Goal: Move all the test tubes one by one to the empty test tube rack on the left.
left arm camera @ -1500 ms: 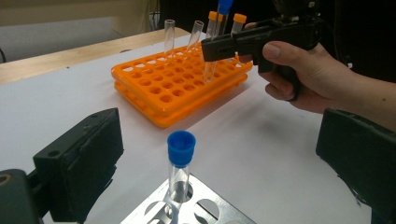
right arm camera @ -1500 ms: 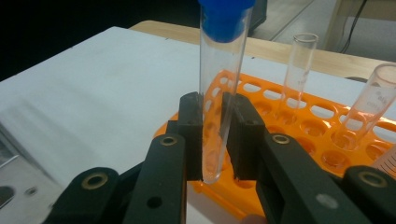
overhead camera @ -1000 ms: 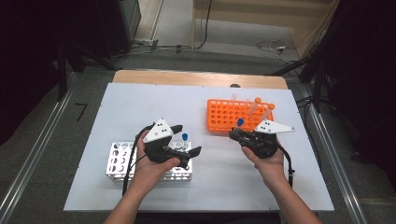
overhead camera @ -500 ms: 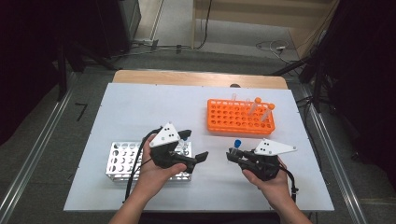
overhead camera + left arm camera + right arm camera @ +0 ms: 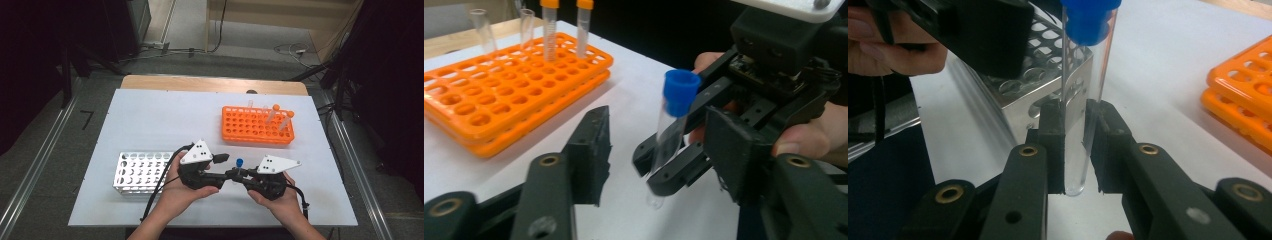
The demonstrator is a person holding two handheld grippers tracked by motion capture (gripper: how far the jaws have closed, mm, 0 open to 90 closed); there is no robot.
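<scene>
The blue-capped tube [image 5: 1083,95] stood upright, cap up and long axis vertical, pinched low on its glass by the right tool [image 5: 1075,150] just above the surface [image 5: 150,125] between the racks, apparently offered to the left tool [image 5: 659,150], whose jaws were closing around it without yet pressing.

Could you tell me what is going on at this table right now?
A person works with a gripper in each hand, passing a test tube between them. The right gripper is shut on a clear test tube with a blue cap, holding it upright near the front of the table. The left gripper has come up facing it; its jaws have just been closing, with the tube between them but not yet pinched. A metal rack sits at the left, an orange rack with a few tubes farther back.
</scene>
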